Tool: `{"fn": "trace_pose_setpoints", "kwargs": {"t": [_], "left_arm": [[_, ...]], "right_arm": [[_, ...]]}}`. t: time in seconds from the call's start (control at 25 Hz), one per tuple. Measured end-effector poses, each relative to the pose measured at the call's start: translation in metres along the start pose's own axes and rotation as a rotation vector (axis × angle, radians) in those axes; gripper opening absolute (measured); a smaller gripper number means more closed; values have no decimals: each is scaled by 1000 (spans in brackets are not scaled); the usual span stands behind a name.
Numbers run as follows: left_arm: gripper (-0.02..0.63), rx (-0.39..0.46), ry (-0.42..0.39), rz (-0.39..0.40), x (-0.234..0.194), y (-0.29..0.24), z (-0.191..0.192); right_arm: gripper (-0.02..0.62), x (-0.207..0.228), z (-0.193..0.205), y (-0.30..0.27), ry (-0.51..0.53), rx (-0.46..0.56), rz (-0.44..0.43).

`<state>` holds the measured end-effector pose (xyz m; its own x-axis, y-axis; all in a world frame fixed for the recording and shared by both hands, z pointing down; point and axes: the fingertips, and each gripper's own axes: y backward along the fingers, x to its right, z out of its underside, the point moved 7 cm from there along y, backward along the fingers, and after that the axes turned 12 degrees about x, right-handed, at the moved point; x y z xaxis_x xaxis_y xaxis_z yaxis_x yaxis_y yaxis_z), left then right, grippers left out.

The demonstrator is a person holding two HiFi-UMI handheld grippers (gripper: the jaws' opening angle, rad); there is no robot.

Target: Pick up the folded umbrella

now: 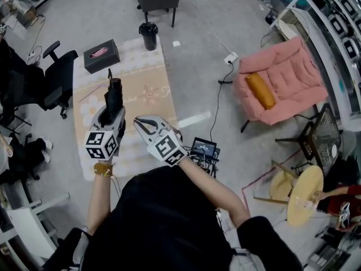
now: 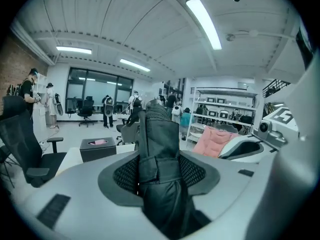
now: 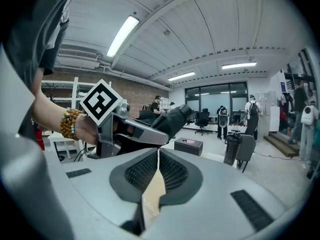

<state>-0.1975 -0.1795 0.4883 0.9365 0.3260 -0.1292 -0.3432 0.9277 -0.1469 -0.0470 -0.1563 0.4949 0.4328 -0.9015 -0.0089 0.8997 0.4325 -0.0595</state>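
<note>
The left gripper (image 1: pixel 111 116) grips the folded black umbrella (image 2: pixel 159 149), its jaws held wide around the strapped bundle, which points toward 12 o'clock in the head view. At its 3 o'clock, the right gripper (image 3: pixel 158 154) has its jaws together on nothing. A tissue box (image 1: pixel 101 56) sits at 11 o'clock.

The room is being viewed steeply from overhead, and closely, nearly level, along the left claw (image 2: pixel 159 169) and right claw (image 3: pixel 157 156); the tissue box (image 1: pixel 101 55) is being caught in all three views.
</note>
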Motion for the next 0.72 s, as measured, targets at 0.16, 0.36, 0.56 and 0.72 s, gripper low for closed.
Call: {"fn": "trace_pose_setpoints", "kwargs": {"t": [0.16, 0.36, 0.56, 0.72], "left_arm": [[213, 47, -10, 7, 5, 2, -18], [213, 91, -35, 7, 11, 9, -34], [213, 142, -76, -23, 17, 17, -55], [212, 195, -94, -27, 21, 23, -73]], "right_arm": [[18, 2, -7, 1, 1, 16, 5], [18, 5, -12, 4, 6, 33, 16], [18, 13, -25, 6, 10, 58, 29], [18, 23, -39, 5, 43, 91, 51]]}}
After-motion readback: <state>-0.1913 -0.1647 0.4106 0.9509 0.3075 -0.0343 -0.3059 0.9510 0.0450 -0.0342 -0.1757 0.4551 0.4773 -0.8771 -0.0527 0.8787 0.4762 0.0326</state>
